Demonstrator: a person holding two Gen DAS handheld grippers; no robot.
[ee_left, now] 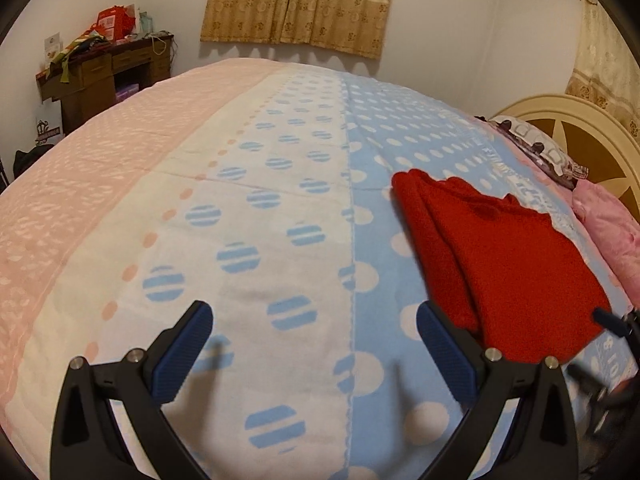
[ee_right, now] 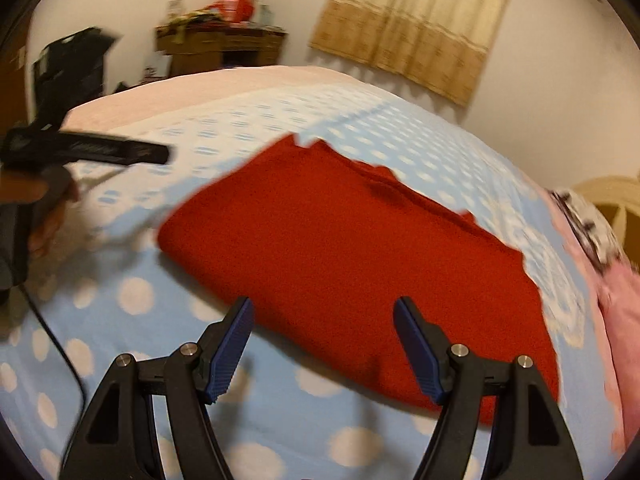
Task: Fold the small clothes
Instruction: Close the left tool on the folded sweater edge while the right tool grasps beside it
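1. Looking along the left gripper (ee_left: 314, 322) in the left wrist view: its two blue-padded jaws stand wide apart with nothing between them, only the dotted bedspread (ee_left: 280, 208) showing in the gap. The folded red garment (ee_left: 508, 264) lies flat on the blue part of the bedspread, beyond and to the right of the right-hand jaw, whose tip overlaps the garment's near left corner in this view; whether they touch cannot be told. Past the garment, further right, lie a patterned pillow (ee_left: 536, 148) and a pink pillow (ee_left: 608, 224) before the cream headboard (ee_left: 576, 128). Far ahead of the jaws hang curtains (ee_left: 300, 4); far left stands a cluttered wooden desk (ee_left: 108, 72).

2. Looking along the right gripper (ee_right: 324, 312) in the right wrist view, which is blurred: its jaws also stand well apart and grip nothing. The red garment (ee_right: 340, 248) fills the space just ahead of and between the jaw tips, its near edge running across the gap. Well to the left of the left-hand jaw, the left gripper (ee_right: 100, 150) appears as a dark blurred bar held in a hand (ee_right: 48, 216), with a black cable (ee_right: 60, 344) trailing below it.
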